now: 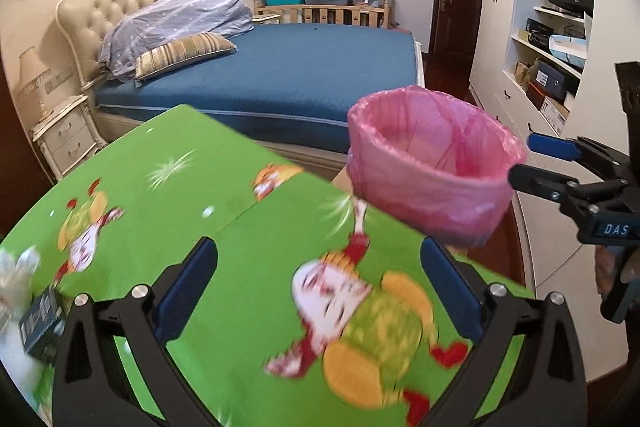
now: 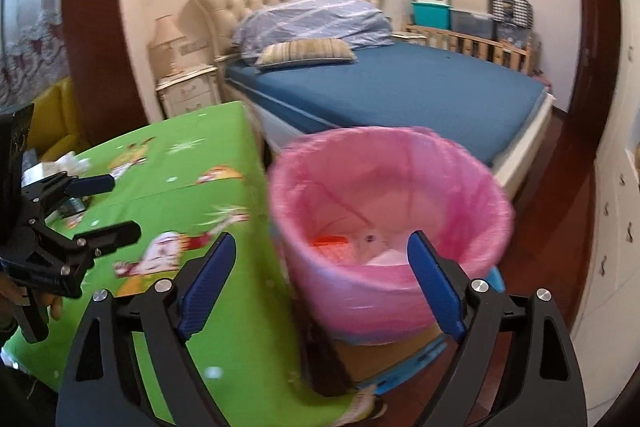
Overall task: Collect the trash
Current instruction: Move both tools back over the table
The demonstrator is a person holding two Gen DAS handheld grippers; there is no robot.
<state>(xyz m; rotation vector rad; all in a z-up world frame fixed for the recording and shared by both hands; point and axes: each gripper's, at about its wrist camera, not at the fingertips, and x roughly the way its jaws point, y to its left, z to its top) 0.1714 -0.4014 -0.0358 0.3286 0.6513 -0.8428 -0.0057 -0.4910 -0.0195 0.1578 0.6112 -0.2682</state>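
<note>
Both grippers gape wide and empty: the left gripper (image 1: pixel 318 291) over the green table (image 1: pixel 224 187), the right gripper (image 2: pixel 320 279) above the pink-lined bin (image 2: pixel 390 227), centre frame. Remaining trash (image 1: pixel 18 279) lies at lower left; a hasty pass could knock the bin over. The right gripper's body reads "DAS".

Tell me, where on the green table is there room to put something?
The middle of the green table is bare, between the left gripper and the pink-lined bin. Its left edge is crowded: crumpled tissue and a dark box.
</note>
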